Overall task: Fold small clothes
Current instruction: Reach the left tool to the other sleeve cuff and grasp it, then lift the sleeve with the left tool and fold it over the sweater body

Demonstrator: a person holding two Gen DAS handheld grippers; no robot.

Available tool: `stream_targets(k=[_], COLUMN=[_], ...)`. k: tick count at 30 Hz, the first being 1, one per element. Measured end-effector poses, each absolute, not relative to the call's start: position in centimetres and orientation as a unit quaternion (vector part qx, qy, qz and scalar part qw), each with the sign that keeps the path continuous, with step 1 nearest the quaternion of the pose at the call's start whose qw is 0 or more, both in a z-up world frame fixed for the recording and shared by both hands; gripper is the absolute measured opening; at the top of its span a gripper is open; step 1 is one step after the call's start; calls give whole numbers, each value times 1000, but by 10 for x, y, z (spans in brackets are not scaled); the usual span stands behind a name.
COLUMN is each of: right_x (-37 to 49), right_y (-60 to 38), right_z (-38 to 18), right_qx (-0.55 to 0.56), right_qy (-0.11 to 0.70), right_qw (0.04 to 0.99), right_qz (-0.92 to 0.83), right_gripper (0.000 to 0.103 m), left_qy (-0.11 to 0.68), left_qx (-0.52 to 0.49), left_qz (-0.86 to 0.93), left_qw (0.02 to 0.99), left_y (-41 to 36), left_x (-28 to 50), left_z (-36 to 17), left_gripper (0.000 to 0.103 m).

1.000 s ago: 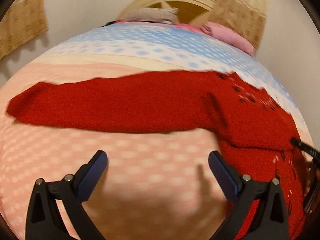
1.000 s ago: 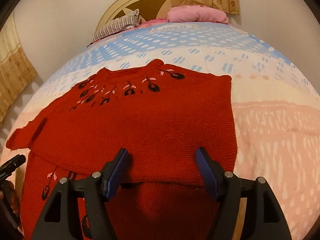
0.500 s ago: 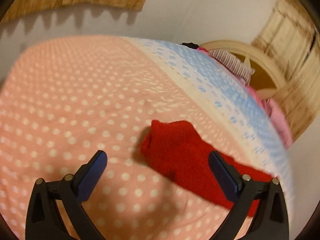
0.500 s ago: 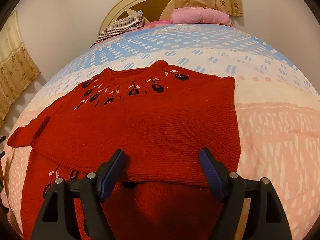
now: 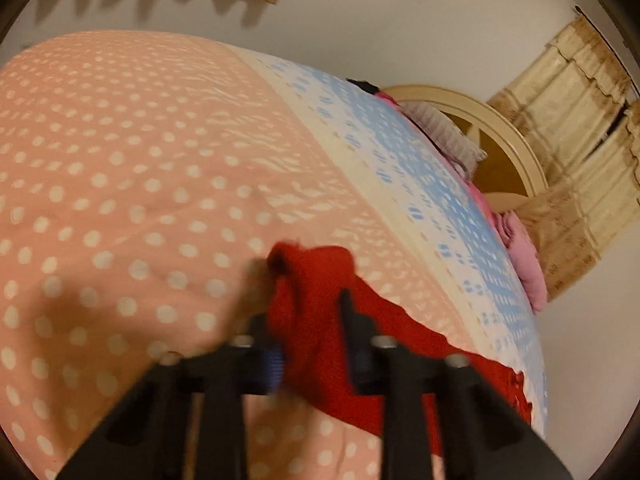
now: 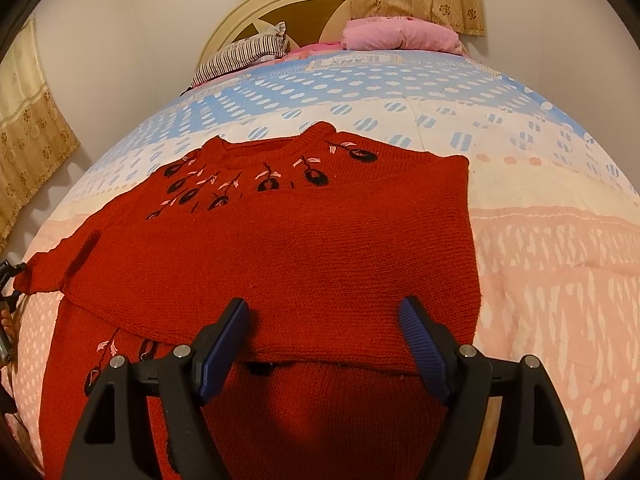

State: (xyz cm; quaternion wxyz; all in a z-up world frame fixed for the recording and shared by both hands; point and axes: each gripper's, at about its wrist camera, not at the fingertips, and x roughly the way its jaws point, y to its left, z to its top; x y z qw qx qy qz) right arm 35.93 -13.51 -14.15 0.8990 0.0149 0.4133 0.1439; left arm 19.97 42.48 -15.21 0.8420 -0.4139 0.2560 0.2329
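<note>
The left gripper (image 5: 310, 332) is a smear of motion blur, so its pads are hard to read, but the jaws are closing with the red sleeve (image 5: 316, 280) bunched between them, the cuff end poking out just past the tips. The rest of that sleeve runs off to the right of the jaws and is cut by the frame edge. A second ago these jaws stood wide over bare bedspread (image 5: 120, 168) with the whole sleeve lying well ahead; half a second ago the cuff sat between the open tips, and now they are in on it. Over on the right gripper (image 6: 324, 316), jaws spread wide and pinching nothing (barely any change from a second back), hovering over the sweater (image 6: 280, 240), whose folded-over edge lies just ahead of and between the tips. The lower sweater is hidden behind the gripper body. At the far left edge something dark shows by the sleeve end, too cropped to make out. Pillows (image 6: 400, 34) sit far beyond the jaws at the headboard (image 6: 280, 4).
</note>
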Motion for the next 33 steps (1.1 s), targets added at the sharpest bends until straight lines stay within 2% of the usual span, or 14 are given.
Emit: stream_targets(k=[2, 16, 33], right_x=[359, 357, 356], right_y=[-135, -139, -148], right_z=[-141, -140, -139], right_qx=[16, 30, 60], right_qy=[413, 409, 399], right_qw=[899, 900, 901], right_qz=[144, 150, 161], right_gripper=[79, 79, 79], left_qy=[248, 241, 218], left_qx=[-398, -357, -328], left_qz=[226, 162, 50], left_qw=[854, 888, 918], left_y=[422, 379, 277], left_x=[201, 233, 289], left_z=[-145, -82, -1], left_gripper=[9, 7, 7])
